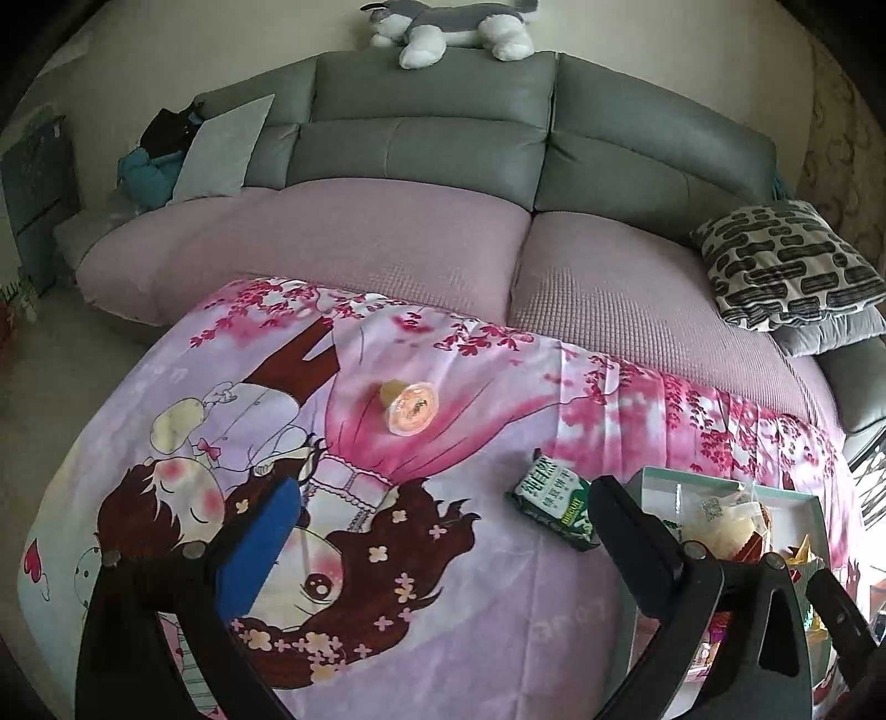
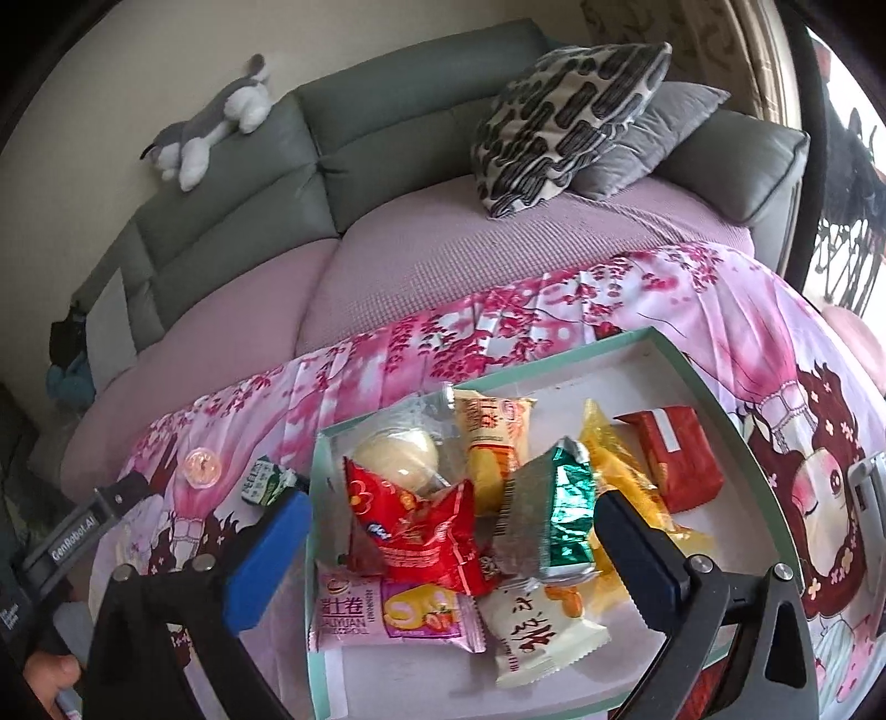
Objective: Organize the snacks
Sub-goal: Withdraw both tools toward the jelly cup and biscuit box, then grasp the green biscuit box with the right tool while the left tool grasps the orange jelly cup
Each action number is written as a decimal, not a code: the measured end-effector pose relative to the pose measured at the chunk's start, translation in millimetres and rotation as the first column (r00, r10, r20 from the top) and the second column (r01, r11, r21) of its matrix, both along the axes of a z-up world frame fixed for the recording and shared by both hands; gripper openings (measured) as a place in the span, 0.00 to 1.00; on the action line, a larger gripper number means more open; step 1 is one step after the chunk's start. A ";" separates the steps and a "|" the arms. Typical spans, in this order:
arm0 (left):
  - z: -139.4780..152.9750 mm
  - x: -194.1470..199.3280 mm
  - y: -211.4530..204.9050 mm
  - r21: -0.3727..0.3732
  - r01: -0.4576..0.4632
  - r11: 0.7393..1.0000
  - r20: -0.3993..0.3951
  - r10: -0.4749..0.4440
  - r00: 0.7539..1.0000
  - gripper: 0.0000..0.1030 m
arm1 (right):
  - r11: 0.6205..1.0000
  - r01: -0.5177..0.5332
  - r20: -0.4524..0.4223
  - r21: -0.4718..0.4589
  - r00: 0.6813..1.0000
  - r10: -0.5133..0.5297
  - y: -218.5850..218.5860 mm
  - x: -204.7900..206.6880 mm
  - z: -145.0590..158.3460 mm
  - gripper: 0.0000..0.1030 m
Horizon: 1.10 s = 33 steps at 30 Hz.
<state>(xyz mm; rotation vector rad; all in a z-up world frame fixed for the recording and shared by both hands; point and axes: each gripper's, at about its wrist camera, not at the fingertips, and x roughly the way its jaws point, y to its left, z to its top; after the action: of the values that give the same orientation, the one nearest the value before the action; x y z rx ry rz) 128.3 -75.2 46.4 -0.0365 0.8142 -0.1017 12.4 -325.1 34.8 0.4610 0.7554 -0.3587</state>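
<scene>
Right gripper [image 2: 448, 545] released, jaws spread above the snack-filled tray [image 2: 659, 339]; left gripper [image 1: 437, 531] likewise released over the desk, green packet [image 1: 554, 507] and jelly cup [image 1: 411, 408] lying outside the tray

Plush husky [image 1: 448, 27] atop grey sofa [image 1: 432, 116]

The cartoon-print cloth [image 1: 443, 581] carries a jelly cup [image 1: 410, 408], green packet [image 1: 554, 507] and snack-filled tray [image 2: 736, 421].

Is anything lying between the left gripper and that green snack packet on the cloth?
Nothing visible. The left gripper is open above bare printed cloth, and the green snack packet lies just ahead by its right jaw. The jelly cup sits farther back.
</scene>
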 end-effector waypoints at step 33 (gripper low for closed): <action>-67.5 101.7 79.0 -0.092 0.082 0.992 -0.254 -0.103 0.962 1.00 | 0.905 -0.425 -0.126 -0.008 0.899 0.420 135.9 132.2 -43.8 0.88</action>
<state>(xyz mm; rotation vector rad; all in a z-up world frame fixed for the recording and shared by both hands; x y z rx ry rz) 230.0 3.8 -21.1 -0.0897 1.0731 -0.2218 144.6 -189.3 -8.9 0.2311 0.9430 0.0093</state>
